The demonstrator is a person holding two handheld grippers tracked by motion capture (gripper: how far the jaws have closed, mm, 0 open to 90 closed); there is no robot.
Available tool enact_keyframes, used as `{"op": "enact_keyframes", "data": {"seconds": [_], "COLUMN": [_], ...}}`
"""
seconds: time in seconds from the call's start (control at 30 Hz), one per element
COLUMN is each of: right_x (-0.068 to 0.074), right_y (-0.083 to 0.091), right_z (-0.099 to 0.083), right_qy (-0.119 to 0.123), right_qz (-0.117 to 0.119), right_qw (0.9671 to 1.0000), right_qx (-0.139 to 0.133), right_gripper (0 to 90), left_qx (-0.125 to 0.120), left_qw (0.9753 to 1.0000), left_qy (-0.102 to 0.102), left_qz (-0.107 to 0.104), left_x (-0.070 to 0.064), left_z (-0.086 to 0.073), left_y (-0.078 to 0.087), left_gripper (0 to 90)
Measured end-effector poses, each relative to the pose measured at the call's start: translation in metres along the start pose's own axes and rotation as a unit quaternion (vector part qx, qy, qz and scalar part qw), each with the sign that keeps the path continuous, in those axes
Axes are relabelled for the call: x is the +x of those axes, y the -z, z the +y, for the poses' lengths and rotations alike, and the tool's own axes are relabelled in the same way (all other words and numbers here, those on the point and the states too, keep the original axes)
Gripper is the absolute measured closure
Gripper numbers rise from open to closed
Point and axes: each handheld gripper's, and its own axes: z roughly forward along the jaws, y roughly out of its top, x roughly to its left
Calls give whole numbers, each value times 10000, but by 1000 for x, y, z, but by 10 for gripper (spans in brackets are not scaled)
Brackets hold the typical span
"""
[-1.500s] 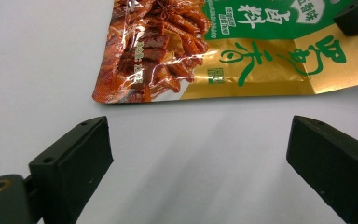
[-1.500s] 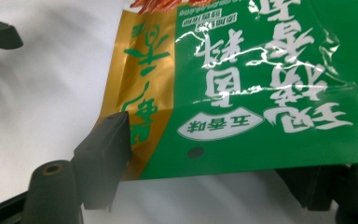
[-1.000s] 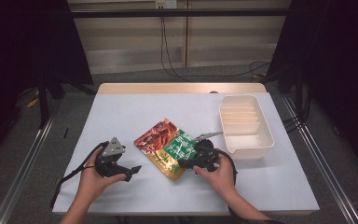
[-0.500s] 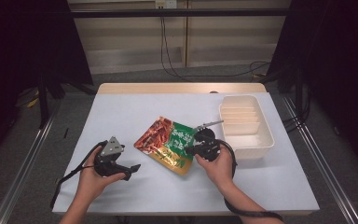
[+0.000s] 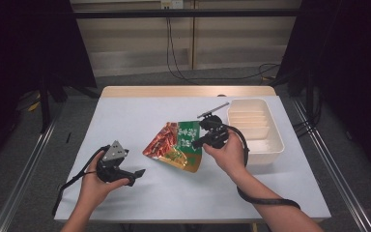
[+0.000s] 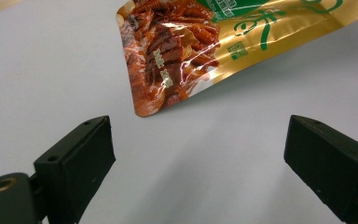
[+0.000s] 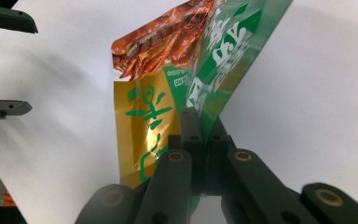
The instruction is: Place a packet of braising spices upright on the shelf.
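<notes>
— White table [image 5: 125, 121] holds what, counted?
— One snack pouch [image 5: 176, 145], one white divided tray [image 5: 256, 125] at the table's right side.
— And the two grippers?
— Right gripper [image 5: 199, 141] pinches the pouch's edge, tilting it above the tabletop; left gripper [image 5: 137, 173] rests nearby, jaws spread.

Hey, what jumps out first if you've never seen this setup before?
The shiny gold, green and red snack pouch at the table's middle, pinched at one edge by the right gripper and lifted. Right of it sits a white tray; the left gripper waits open near the front left.
</notes>
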Motion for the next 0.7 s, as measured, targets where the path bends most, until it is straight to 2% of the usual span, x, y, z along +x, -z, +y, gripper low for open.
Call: {"op": "enact_keyframes", "data": {"seconds": [0.13, 0.17, 0.3, 0.5, 0.7], "right_x": [-2, -2, -3, -2, 0], "right_y": [5, 8, 12, 24, 34], "right_z": [9, 15, 26, 44, 57], "right_qy": [8, -10, 34, 66, 241], "right_qz": [44, 35, 52, 76, 22], "right_qw": [10000, 9999, 9993, 9988, 9976], "right_qx": [67, 167, 371, 484, 654], "right_gripper": [900, 900, 900, 900, 900], "left_qx": [10, -66, -21, -29, -79], "left_qw": [10000, 10000, 10000, 10000, 9999], "left_qy": [8, 73, 29, 45, 74], "left_qz": [34, 13, -7, -9, 16], "left_x": [0, -1, 0, 1, 2], "left_z": [0, 0, 1, 1, 1], "left_y": [1, 0, 1, 1, 4], "left_gripper": [80, 80, 80, 80, 80]}}
